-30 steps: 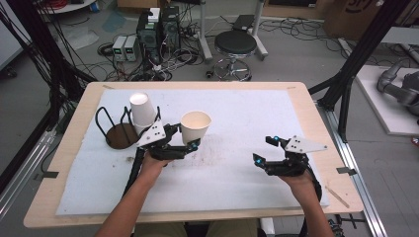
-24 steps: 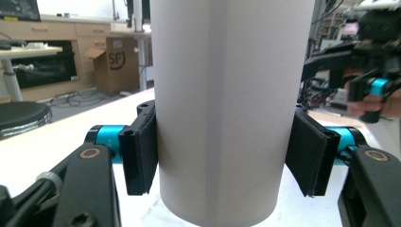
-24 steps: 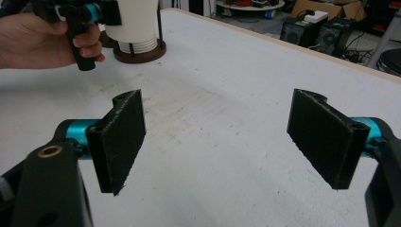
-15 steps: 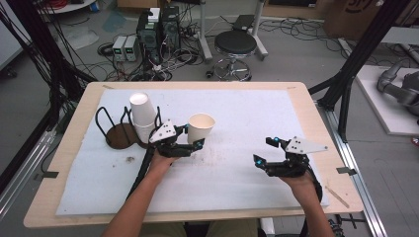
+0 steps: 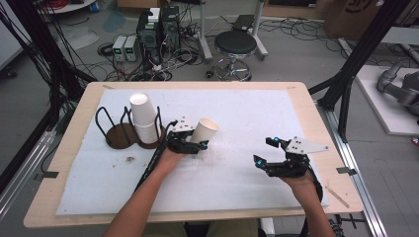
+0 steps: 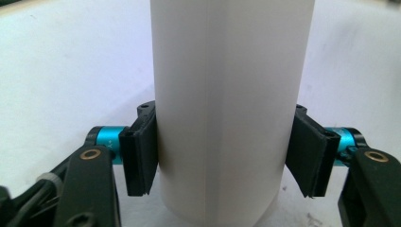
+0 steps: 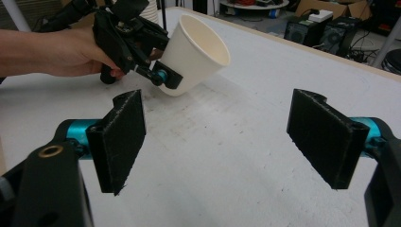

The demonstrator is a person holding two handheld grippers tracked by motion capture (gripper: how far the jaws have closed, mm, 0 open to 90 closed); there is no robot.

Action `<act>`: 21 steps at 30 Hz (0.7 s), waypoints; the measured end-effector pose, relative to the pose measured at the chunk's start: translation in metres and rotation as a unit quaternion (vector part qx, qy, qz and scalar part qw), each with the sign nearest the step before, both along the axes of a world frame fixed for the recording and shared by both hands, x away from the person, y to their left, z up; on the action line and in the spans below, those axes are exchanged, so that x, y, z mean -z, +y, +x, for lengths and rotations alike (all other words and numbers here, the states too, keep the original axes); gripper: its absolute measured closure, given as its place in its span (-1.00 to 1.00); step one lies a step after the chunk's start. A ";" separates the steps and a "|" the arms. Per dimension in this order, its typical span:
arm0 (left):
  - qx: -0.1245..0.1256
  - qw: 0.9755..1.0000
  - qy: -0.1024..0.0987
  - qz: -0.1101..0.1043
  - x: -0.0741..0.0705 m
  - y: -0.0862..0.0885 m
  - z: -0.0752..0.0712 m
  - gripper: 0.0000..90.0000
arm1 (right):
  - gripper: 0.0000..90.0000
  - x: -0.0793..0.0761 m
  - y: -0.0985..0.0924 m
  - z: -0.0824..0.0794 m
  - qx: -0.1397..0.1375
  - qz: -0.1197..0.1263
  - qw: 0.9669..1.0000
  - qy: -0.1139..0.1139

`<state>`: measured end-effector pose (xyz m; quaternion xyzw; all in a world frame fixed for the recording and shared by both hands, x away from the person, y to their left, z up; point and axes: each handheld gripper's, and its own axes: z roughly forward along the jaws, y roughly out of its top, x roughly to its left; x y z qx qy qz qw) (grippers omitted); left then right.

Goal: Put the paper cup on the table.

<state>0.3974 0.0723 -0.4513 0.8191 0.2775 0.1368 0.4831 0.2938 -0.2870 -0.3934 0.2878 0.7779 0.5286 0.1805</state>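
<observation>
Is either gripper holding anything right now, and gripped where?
The left gripper clamps the paper cup by its lower side walls. The right gripper is open, holding nothing.

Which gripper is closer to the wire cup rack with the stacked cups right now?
Left. The left gripper, shut on a paper cup, sits just beside the wire cup rack. The right gripper is open, far across the white mat near the table's opposite side.

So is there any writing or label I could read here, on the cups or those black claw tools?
None can be read.
Held cup: plain white, no print.
Cup stack: plain.
Cardboard box: a dark mark, cut off and too blurred to read.
Floor units: too small to read.
</observation>
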 end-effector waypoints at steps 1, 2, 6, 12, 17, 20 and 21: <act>-0.008 1.000 0.008 -0.005 0.000 -0.001 0.000 -0.22 | -0.54 0.000 0.000 0.000 0.000 0.000 1.000 0.001; -0.010 1.000 0.012 -0.002 -0.001 -0.001 0.001 -0.22 | -0.54 0.000 0.000 0.000 0.000 -0.001 1.000 0.000; -0.010 1.000 0.011 0.019 -0.004 -0.001 -0.004 -0.22 | -0.54 -0.001 -0.001 -0.001 0.001 0.001 1.000 -0.002; -0.014 0.999 0.020 0.042 -0.006 0.010 -0.014 -0.22 | -0.54 -0.001 -0.003 -0.004 0.004 0.001 1.000 -0.001; -0.016 0.998 0.025 0.051 -0.002 0.015 -0.021 -0.22 | -0.54 -0.002 -0.004 -0.004 0.005 0.002 1.000 -0.002; -0.015 0.998 0.024 0.051 -0.002 0.016 -0.020 -0.22 | -0.54 -0.002 -0.004 -0.005 0.006 0.003 1.000 -0.001; -0.015 0.998 0.024 0.049 -0.001 0.016 -0.020 -0.22 | -0.54 -0.002 -0.004 -0.004 0.006 0.004 1.000 -0.001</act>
